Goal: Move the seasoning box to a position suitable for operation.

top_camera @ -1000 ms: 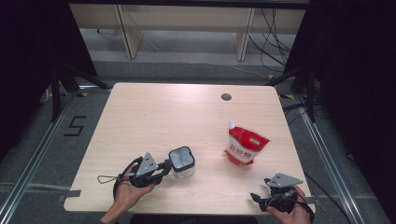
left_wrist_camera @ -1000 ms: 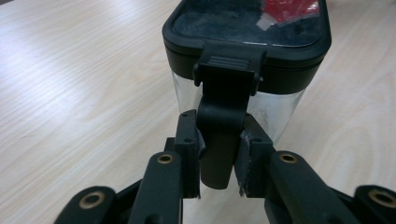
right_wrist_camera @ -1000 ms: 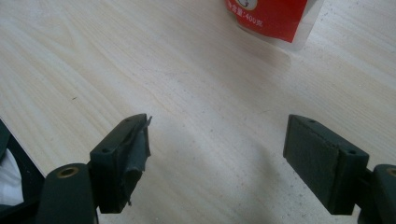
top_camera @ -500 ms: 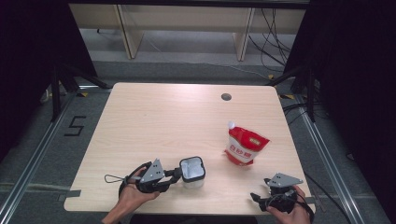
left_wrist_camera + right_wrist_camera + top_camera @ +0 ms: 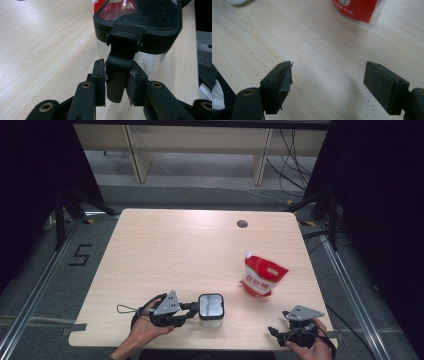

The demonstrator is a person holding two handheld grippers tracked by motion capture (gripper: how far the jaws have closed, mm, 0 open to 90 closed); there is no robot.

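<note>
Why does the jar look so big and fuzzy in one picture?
In the left gripper view the clear jar sits right against the camera, so its black lid blurs and the red pouch shows smeared through it; in the high view the jar looks small and sharp, with dark surroundings around the bright table.

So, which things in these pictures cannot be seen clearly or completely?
- Clear container, high view: contents unreadable; its dark lid covers the top, and it is too small.
- Same container, left gripper view: cut off by the top edge; the left gripper and the lid's clip hide its lower front.
- Red pouch, right gripper view: cut off by the top edge.
- Pouch print, high view: too small to read.
</note>
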